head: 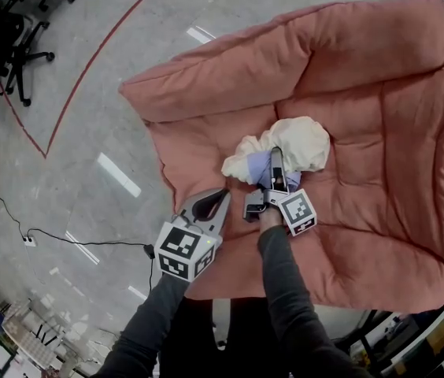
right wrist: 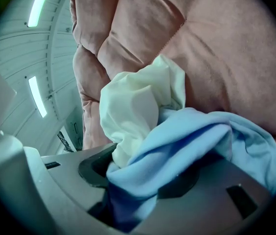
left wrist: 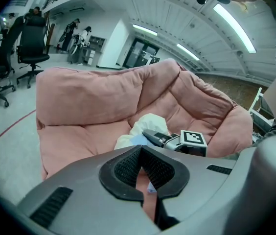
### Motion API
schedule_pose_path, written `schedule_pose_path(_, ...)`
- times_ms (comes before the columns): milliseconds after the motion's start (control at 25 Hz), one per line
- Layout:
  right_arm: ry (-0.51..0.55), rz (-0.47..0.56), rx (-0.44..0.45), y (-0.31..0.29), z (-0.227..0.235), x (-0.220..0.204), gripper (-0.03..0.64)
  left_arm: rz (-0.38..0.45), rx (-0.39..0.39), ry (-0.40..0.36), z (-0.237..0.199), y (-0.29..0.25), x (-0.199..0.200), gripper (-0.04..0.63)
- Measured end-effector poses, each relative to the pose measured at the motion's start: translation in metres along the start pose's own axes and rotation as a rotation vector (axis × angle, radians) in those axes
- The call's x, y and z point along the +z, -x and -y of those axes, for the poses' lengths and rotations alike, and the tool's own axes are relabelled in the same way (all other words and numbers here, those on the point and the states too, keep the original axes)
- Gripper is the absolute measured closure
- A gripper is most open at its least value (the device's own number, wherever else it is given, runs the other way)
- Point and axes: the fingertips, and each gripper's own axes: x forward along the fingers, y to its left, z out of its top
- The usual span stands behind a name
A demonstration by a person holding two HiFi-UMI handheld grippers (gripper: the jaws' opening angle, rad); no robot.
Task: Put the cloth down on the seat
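A bunched cloth, cream [head: 297, 144] with a light blue part [head: 263, 168], lies on the wide pink cushioned seat [head: 379, 93]. My right gripper [head: 275, 162] is shut on the cloth from its near side. In the right gripper view the blue fabric [right wrist: 187, 141] fills the gap between the jaws [right wrist: 138, 180] and spills over them, with the cream part [right wrist: 128, 111] beyond. My left gripper [head: 220, 197] hovers over the seat's front left edge, shut and empty. In the left gripper view its pads [left wrist: 139, 151] meet at the tip, and beyond them are the cloth [left wrist: 145, 125] and the right gripper [left wrist: 152, 135].
The seat [left wrist: 94, 97] has thick raised sides and sits on a grey floor marked with a red line [head: 88, 69]. Office chairs [head: 17, 53] stand at the far left, and a cable [head: 64, 239] runs across the floor. People [left wrist: 79, 33] stand far off.
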Motion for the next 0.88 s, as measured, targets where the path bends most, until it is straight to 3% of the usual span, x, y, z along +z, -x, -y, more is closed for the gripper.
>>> schedule_pose_path(480,-0.053,-0.056,-0.007,0.007,0.002,-0.007,0.392,-0.052,-0.031,-0.03,0.012,0.015,-0.02,0.589)
schedule_pose_path(880,-0.029,-0.094,-0.168,0.026,0.012,-0.009,0.353,-0.06,-0.051,-0.046,0.029,0.032,-0.011,0.589)
